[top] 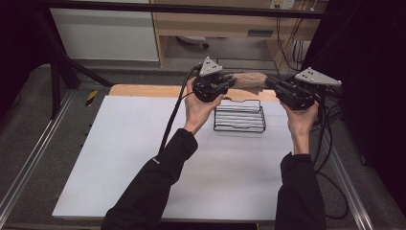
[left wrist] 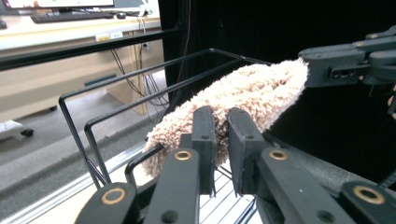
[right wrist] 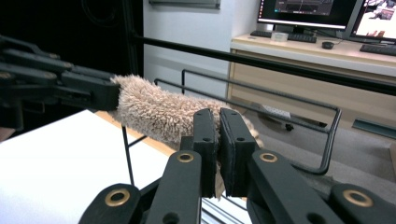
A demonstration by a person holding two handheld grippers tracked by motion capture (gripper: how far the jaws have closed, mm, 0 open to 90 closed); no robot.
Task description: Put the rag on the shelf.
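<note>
A fluffy beige cloth (top: 249,79) hangs stretched level above the far edge of a black wire rack (top: 239,116). My left gripper (top: 232,80) grips its left end and my right gripper (top: 269,82) its right end. In the left gripper view my jaws (left wrist: 223,123) stand slightly apart, pinching a fold of the cloth (left wrist: 252,88); the right gripper (left wrist: 308,67) holds the far end over the rack's bars (left wrist: 93,126). In the right gripper view my jaws (right wrist: 218,121) are tight on the cloth (right wrist: 154,109), with the left gripper (right wrist: 112,95) at the far end.
The rack stands at the far side of a white table sheet (top: 143,158) on a wooden top. Cables (top: 172,120) trail from both grippers. Behind the table are a wooden shelf unit (top: 215,28) and a desk with monitors (right wrist: 308,9). A dark curtain hangs at right.
</note>
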